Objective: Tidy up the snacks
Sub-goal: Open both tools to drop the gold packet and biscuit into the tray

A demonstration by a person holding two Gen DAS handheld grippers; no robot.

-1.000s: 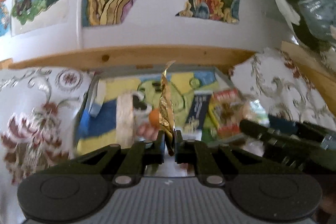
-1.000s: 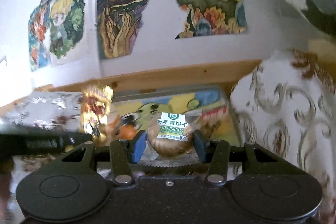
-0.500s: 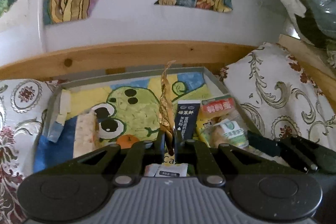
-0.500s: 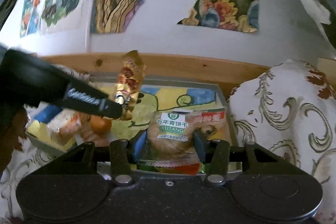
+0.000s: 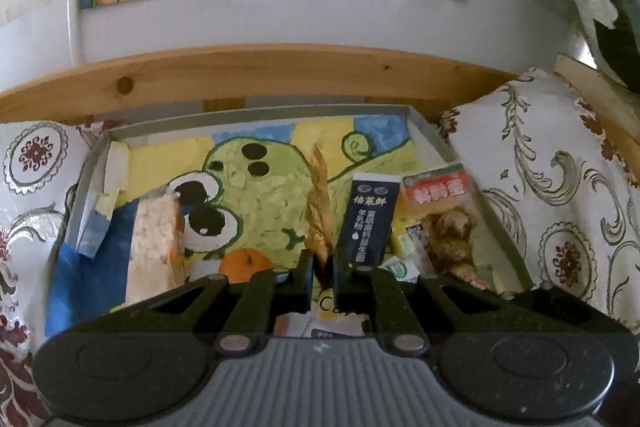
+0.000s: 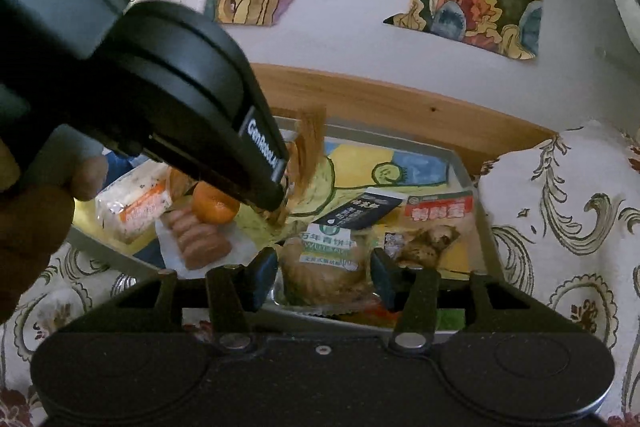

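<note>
A grey tray (image 5: 256, 115) with a frog drawing holds the snacks: a rice-cracker pack (image 5: 154, 239), an orange (image 5: 244, 263), a dark blue milk carton (image 5: 370, 219) and a red-labelled pack (image 5: 440, 215). My left gripper (image 5: 323, 267) is shut on a gold-wrapped snack (image 5: 319, 203) that stands upright over the tray's middle. In the right wrist view the left gripper (image 6: 276, 201) comes in from the left, and the gold wrapper (image 6: 307, 143) sticks up from it. My right gripper (image 6: 324, 277) is shut on a pastry packet (image 6: 326, 263) over the tray's near edge (image 6: 304, 317).
A pack of sausages (image 6: 200, 237) lies by the orange (image 6: 214, 206). Patterned cushions (image 5: 560, 195) flank the tray on both sides. A wooden rail (image 5: 280, 75) and a wall with posters stand behind it. A hand (image 6: 40, 219) holds the left gripper.
My left gripper has moved forward and down over the tray with the gold snack. My right gripper has brought the pastry packet closer to the tray's near edge.
</note>
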